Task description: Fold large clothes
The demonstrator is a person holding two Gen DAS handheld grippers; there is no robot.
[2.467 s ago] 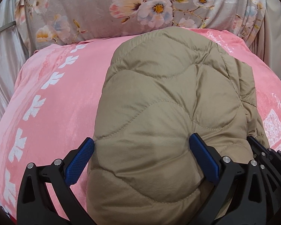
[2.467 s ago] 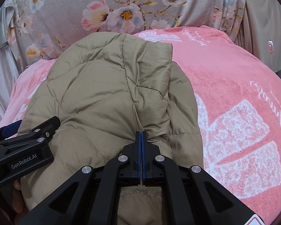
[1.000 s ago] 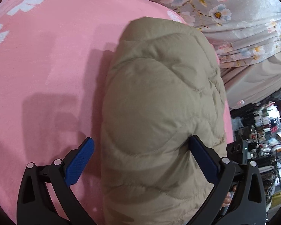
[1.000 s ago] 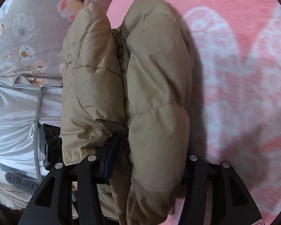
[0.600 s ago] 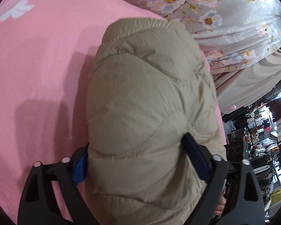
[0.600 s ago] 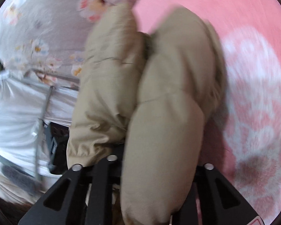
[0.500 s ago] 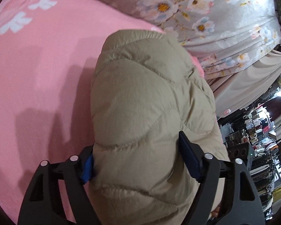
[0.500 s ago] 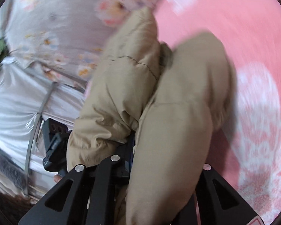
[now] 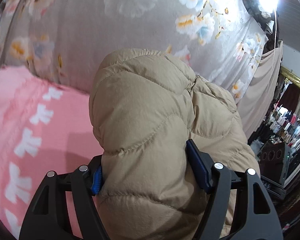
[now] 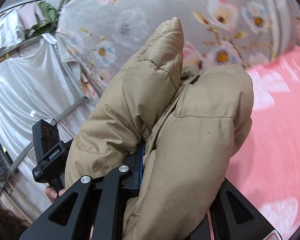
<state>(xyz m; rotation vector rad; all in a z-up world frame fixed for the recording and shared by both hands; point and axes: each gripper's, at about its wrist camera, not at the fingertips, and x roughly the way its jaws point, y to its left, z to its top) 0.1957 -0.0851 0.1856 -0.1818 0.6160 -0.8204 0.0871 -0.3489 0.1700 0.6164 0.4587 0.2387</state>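
- Left gripper (image 9: 148,166): black frame, blue pads, jaws just narrowed and clamped across a thick fold of the beige quilted puffer jacket (image 9: 150,124).
- Right gripper (image 10: 145,160): jaws nearly closed, pinching a thin jacket edge; the bundle bulges over the frame.
- Jacket: folded, held up above the pink patterned blanket (image 9: 30,120).
- Behind: grey floral curtain (image 9: 130,20).

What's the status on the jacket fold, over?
Left hand-held gripper clamped across folded beige puffer jacket; right hand-held gripper pinching its edge. Jacket above pink blanket. Nothing in the way.
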